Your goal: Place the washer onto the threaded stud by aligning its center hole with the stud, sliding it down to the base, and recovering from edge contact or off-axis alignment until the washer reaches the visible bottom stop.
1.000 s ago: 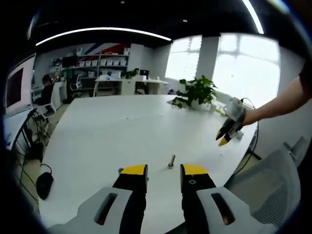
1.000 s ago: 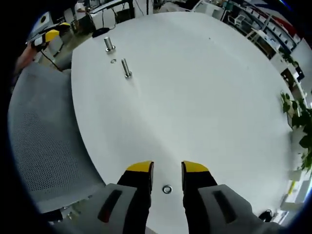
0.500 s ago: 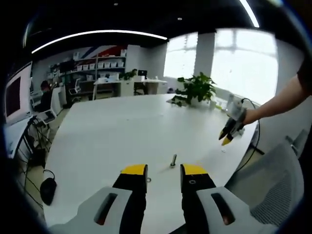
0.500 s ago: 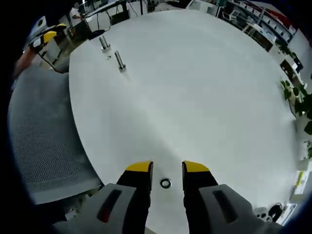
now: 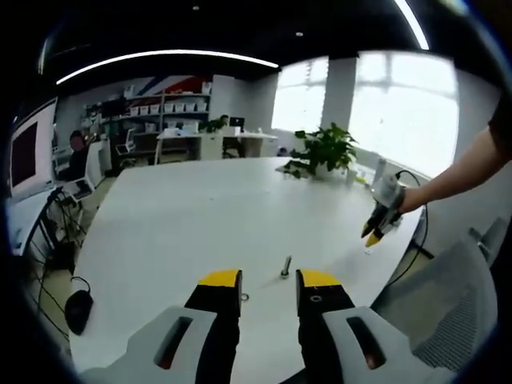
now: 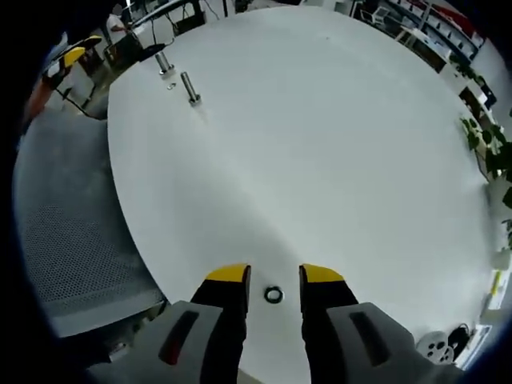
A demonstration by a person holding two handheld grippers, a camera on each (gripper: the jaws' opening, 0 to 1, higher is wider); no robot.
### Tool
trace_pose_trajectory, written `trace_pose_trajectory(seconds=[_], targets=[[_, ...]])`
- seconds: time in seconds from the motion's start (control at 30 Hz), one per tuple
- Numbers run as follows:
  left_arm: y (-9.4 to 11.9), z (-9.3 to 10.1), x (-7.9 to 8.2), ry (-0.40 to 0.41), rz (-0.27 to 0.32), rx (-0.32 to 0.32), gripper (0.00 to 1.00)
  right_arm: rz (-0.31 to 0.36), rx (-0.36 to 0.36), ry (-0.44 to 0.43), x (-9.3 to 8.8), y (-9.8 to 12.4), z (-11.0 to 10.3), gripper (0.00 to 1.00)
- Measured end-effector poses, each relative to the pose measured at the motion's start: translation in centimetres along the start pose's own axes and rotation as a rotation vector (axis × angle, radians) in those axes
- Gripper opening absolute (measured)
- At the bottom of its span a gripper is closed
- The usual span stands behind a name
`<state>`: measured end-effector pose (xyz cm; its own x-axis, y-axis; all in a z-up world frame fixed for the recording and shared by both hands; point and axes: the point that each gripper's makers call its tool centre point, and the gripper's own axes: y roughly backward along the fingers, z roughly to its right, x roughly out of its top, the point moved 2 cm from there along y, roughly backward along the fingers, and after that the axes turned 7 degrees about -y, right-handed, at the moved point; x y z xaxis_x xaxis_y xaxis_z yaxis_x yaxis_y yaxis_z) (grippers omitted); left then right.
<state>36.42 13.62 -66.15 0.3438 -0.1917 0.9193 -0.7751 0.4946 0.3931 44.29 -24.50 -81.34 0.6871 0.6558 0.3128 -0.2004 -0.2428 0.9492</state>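
Washer (image 6: 274,294) lies flat on the white table (image 6: 336,144), in the gap between the right gripper (image 6: 274,276) jaws, which stand spread to either side of it and not yet closed on it. Two upright studs stand well apart from it at the far table edge: nearer stud (image 6: 190,88) and, beyond it, a second stud (image 6: 164,62) with a small ring, possibly another washer, between them. In the left gripper view, the left gripper (image 5: 270,280) is released and holds nothing, with a stud (image 5: 285,266) just ahead of its tips.

Risks, judged:
- Thin, flat washer on a smooth top may slide or flip out when the jaws close.
- Pinch across the rim could tilt it, giving off-axis approach and edge contact on the threads.
- Long carry to the stud gives time for slip.
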Motion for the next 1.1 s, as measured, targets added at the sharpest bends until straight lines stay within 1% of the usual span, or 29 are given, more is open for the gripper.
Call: trace_pose_trajectory(seconds=[0.23, 0.43, 0.57, 0.7, 0.83, 1.1], targets=[[0.0, -0.3, -0.1, 0.004, -0.001, 0.008, 0.25, -0.007, 0.002, 0.001, 0.2, -0.2, -0.2, 0.27], [-0.1, -0.4, -0.4, 0.004, -0.016, 0.01, 0.25, -0.03, 0.01, -0.01, -0.1, -0.7, 0.3, 0.27], [-0.1, -0.4, -0.5, 0.007, -0.019, 0.012, 0.25, -0.064, 0.014, 0.005, -0.9, -1.0, 0.1, 0.27], [-0.1, -0.5, -0.6, 0.012, -0.021, 0.013, 0.25, -0.122, 0.01, 0.077, -2.5, -1.1, 0.2, 0.27], [-0.1, -0.5, -0.6, 0.01, -0.024, 0.013, 0.25, -0.129, 0.021, 0.068, -3.3, -1.2, 0.1, 0.27], [-0.1, -0.4, -0.7, 0.009, -0.029, 0.011, 0.25, -0.135, 0.016, 0.093, -4.0, -1.4, 0.3, 0.26]])
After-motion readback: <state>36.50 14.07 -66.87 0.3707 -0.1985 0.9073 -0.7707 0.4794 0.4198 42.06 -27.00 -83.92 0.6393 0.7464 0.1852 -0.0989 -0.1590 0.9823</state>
